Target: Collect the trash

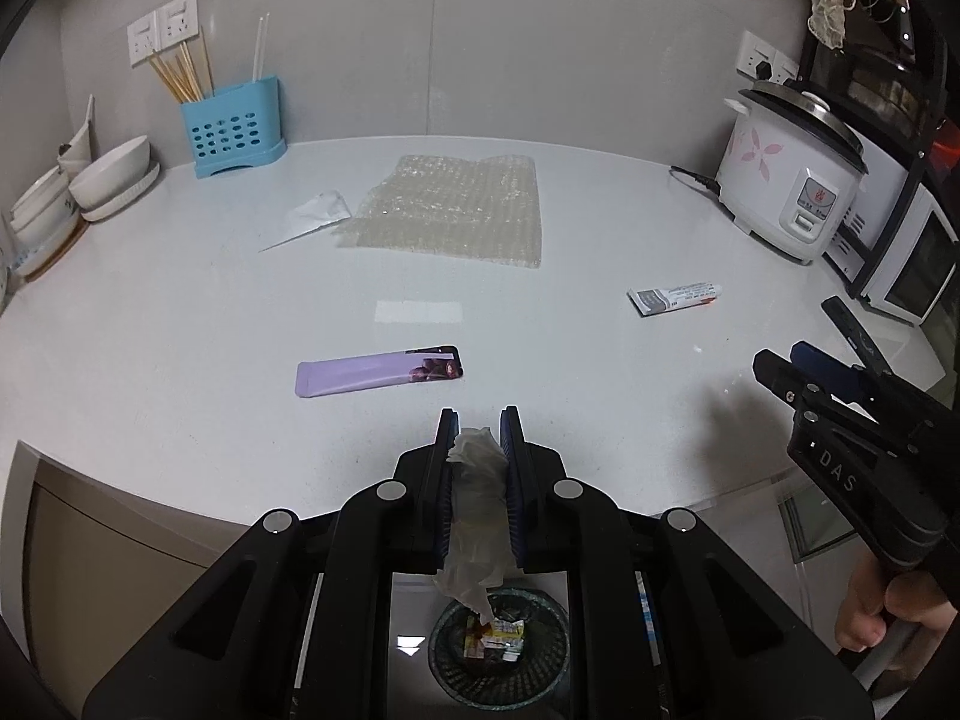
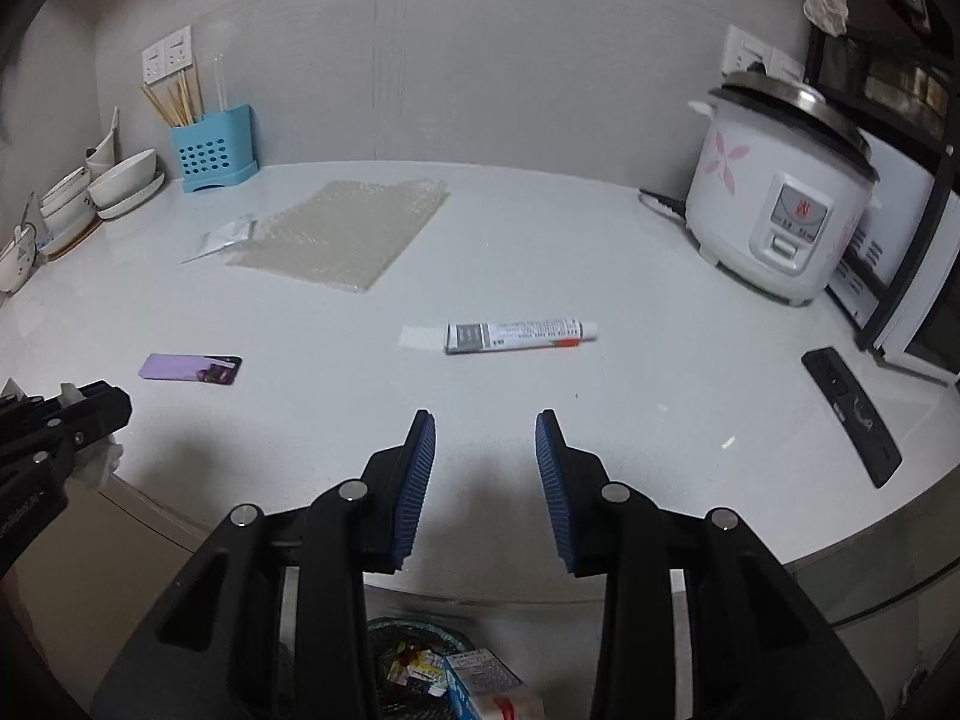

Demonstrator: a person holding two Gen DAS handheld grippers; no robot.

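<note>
- The left gripper (image 1: 480, 420) is clamped nearly closed on a crumpled white tissue (image 1: 477, 498), held past the front edge of the white countertop (image 1: 180, 312), above the dark mesh waste bin (image 1: 540, 666) on the floor below.
- Judged risk: the light tissue trails unevenly, so a release off-centre could let it drift past the bin's rim or snag on the blue pads.
- The right gripper (image 2: 485, 438) stands partly open and empty, also near the countertop's front edge.
- Trash left on the countertop: a flat lilac wrapper (image 1: 378, 372), a white squeezed tube (image 2: 521, 333), a clear bubble-wrap sheet (image 1: 450, 210).
- The flat wrapper may slide rather than lift when pinched.
</note>
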